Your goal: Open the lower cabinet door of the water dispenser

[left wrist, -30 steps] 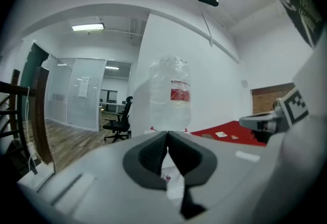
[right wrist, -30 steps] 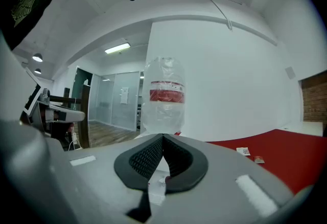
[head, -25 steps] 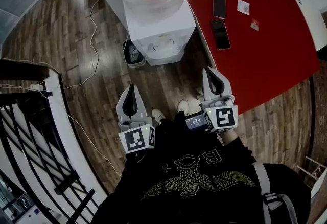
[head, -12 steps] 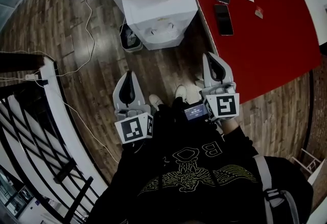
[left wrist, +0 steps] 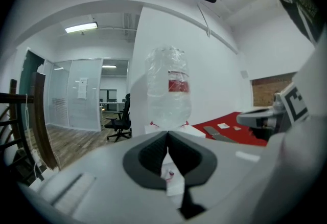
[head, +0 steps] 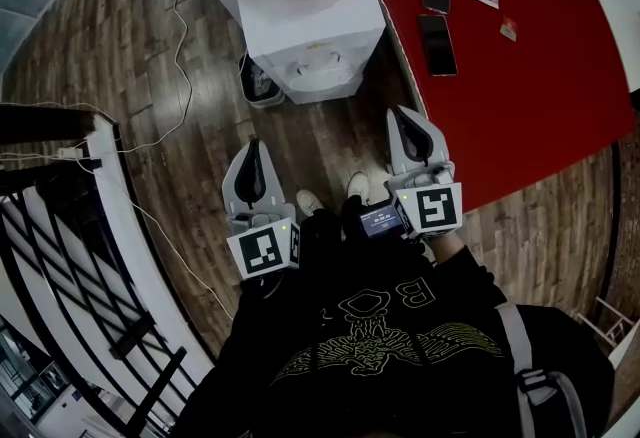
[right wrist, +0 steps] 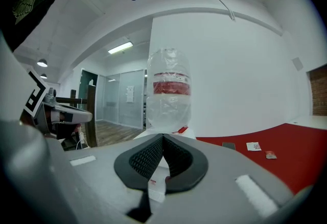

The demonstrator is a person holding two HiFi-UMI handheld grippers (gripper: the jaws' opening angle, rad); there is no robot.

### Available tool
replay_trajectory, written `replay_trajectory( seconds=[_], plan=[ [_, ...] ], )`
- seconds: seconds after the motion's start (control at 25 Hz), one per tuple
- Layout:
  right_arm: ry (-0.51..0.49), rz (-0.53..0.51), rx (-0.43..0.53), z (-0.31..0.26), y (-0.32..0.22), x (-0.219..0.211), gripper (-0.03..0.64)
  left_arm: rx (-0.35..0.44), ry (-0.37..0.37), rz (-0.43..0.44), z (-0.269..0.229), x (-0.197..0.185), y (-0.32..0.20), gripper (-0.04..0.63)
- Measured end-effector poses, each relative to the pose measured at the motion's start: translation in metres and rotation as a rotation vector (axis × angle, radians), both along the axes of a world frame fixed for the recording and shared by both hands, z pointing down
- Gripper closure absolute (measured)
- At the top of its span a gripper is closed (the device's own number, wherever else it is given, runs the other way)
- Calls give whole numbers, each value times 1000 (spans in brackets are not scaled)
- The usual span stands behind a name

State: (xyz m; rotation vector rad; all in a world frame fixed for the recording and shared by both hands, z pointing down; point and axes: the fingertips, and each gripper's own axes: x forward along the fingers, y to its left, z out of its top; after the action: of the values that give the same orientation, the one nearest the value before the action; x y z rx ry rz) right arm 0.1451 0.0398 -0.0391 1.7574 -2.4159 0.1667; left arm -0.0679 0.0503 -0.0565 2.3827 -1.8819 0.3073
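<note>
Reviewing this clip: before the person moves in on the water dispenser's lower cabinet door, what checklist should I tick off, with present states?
1. Left gripper free: jaws together, nothing between them. Ok.
2. Right gripper free: jaws together, empty. Ok.
3. Facing the white water dispenser: its clear bottle with a red label stands straight ahead in both gripper views. Ok.
4. Close enough to the dispenser: bare wooden floor lies between it and both grippers. Not ok.
5. Lower cabinet door located and its state known: no view shows it. Cannot tell.
6. Approach path: the white cable lies left of the dispenser, off the path. Ok.
</note>
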Motion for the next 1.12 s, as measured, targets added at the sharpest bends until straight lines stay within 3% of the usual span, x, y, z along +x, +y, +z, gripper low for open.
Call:
replay_trajectory(
  seconds=[0.28,0.76,1.04,1.12],
  plan=[
    [9,-32,-8,9,-6,1,617,-12,18,-24,13,-2,-3,588],
    [47,28,-67,62,-31,-33,617,-108,15,15,75,-39,-24,589],
    [29,30,-93,91,-20,-47,617,-50,62,112,83,-24,-29,588],
    [32,41,-98,100,-17,-46,617,-71,65,128,94,-21,-30,589]
  ],
)
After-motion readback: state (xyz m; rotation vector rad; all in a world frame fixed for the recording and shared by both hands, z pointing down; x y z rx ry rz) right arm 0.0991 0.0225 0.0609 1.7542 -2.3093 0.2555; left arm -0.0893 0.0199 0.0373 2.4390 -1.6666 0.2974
